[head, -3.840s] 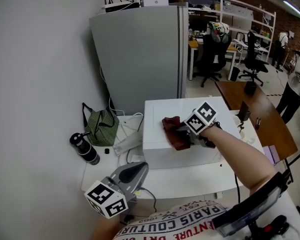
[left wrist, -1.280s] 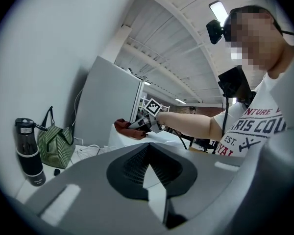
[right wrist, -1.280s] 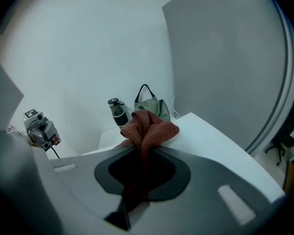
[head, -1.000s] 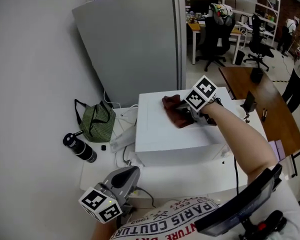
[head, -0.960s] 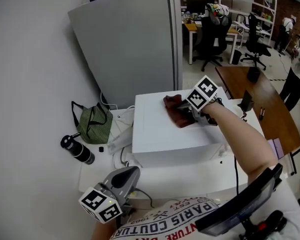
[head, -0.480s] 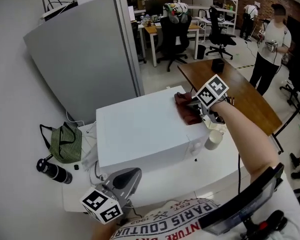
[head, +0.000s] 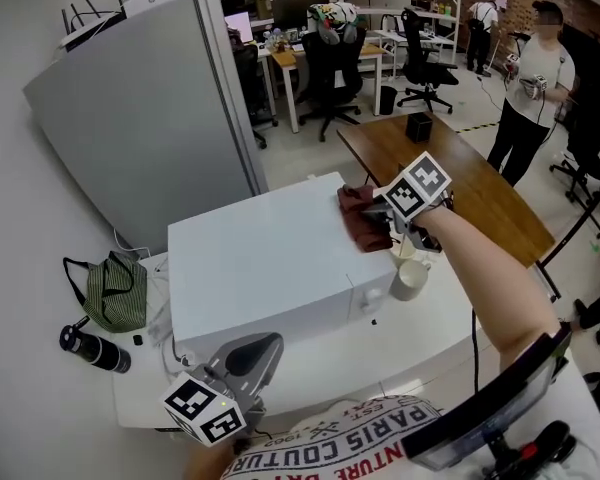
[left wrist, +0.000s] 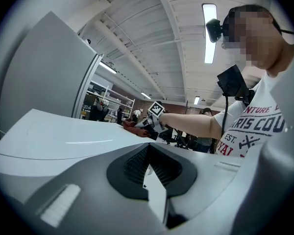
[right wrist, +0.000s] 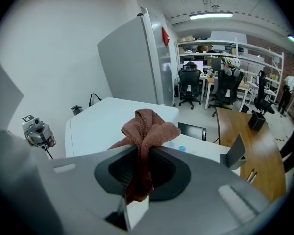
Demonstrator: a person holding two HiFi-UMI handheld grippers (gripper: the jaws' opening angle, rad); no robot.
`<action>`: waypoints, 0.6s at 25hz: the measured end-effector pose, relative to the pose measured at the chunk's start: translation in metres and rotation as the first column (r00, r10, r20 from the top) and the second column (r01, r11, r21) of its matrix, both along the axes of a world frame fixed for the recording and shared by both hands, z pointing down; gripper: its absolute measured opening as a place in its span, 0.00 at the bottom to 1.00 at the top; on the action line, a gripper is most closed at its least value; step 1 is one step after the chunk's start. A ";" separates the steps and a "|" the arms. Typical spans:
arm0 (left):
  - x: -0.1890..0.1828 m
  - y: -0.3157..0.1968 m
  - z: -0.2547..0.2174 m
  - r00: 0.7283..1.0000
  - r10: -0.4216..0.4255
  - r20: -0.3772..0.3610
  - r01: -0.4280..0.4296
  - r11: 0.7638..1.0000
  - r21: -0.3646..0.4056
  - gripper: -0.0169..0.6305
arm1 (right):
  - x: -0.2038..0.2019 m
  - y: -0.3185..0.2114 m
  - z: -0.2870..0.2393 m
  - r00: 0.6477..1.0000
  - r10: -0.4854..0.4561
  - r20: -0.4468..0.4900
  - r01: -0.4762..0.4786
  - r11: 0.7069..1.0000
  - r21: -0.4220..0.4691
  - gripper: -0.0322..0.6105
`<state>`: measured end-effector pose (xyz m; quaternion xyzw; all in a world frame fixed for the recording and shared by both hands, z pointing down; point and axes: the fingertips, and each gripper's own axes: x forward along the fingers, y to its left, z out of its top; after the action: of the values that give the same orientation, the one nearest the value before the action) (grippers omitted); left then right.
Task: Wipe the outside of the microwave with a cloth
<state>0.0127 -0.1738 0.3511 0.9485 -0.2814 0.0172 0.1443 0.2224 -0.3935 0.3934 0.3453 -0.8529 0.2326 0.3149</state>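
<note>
The cloth (head: 359, 220) is clamped in the right gripper (head: 382, 224) at the microwave's (head: 260, 268) top right edge. The left gripper (head: 265, 348) is held closed and empty. Flat, even pressure should be applied down the side.

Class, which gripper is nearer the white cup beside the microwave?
Right. The right gripper, clamping the cloth, sits at the microwave's edge just above the cup; the left gripper is far off at the front.
</note>
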 end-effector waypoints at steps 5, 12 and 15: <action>-0.008 0.003 0.002 0.999 -0.048 -0.002 0.048 0.999 0.006 0.04 | -0.046 0.001 -0.051 0.980 -0.095 0.174 0.085 0.994 0.065 0.11; -0.062 0.011 0.004 0.994 -0.111 0.012 0.110 0.994 0.026 0.03 | -0.179 0.008 -0.101 0.931 -0.306 0.199 0.271 0.944 0.186 0.11; -0.104 0.010 0.002 0.986 -0.168 0.012 0.168 0.985 0.028 0.03 | -0.241 0.007 -0.098 0.910 -0.368 0.193 0.335 0.924 0.183 0.12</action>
<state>-0.0914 -0.1640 0.3533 0.9231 -0.3618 0.0081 0.1303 -0.0187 -0.3864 0.2952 0.1796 -0.9459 0.1463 0.2272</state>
